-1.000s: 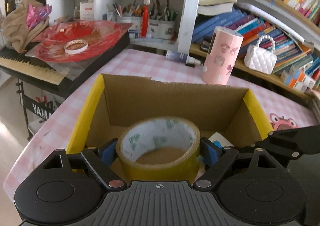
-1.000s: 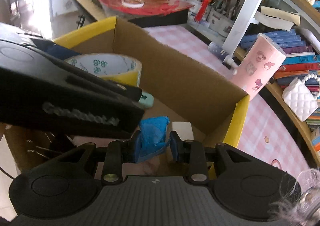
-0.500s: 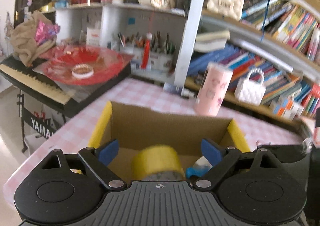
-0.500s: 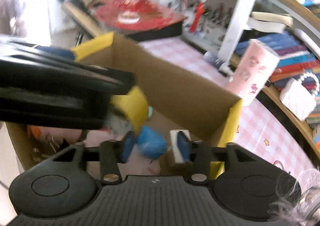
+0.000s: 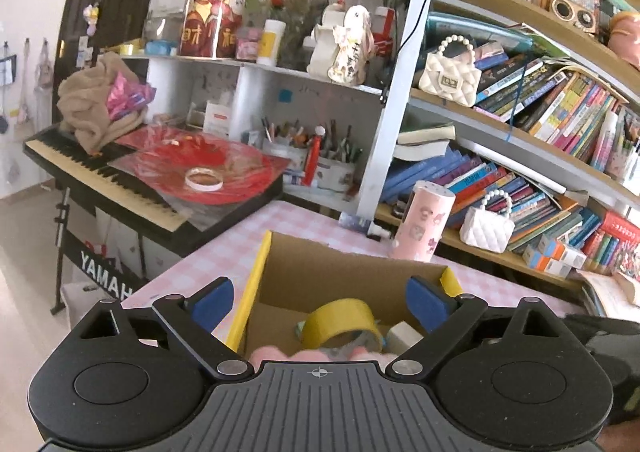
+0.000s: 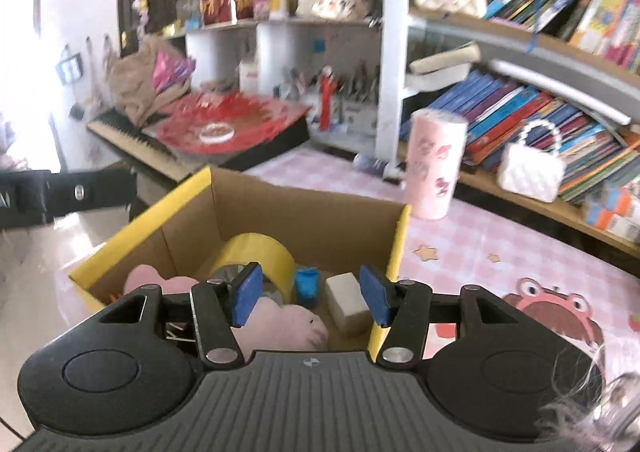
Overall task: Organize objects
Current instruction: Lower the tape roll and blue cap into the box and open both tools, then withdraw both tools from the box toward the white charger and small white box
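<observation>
A cardboard box with yellow flaps (image 5: 320,272) (image 6: 288,211) stands on the pink checked table. In it lie a yellow tape roll (image 5: 340,322) (image 6: 256,256), a small blue object (image 6: 307,282), a white block (image 6: 347,300) (image 5: 404,334) and a pink plush toy (image 6: 280,322). My left gripper (image 5: 320,302) is open and empty, raised above the box. My right gripper (image 6: 308,294) is open and empty, above the box's near right side.
A pink patterned cylinder (image 5: 420,223) (image 6: 434,163) stands behind the box. A keyboard with a red sheet and a tape ring (image 5: 204,177) is at the left. Shelves with books, pen pots and white handbags (image 5: 486,226) stand behind. A frog picture (image 6: 552,308) marks the tablecloth.
My left gripper let go of the yellow tape roll, which now lies in the box, and rose. My right gripper let go of the blue object into the box and drew back.
</observation>
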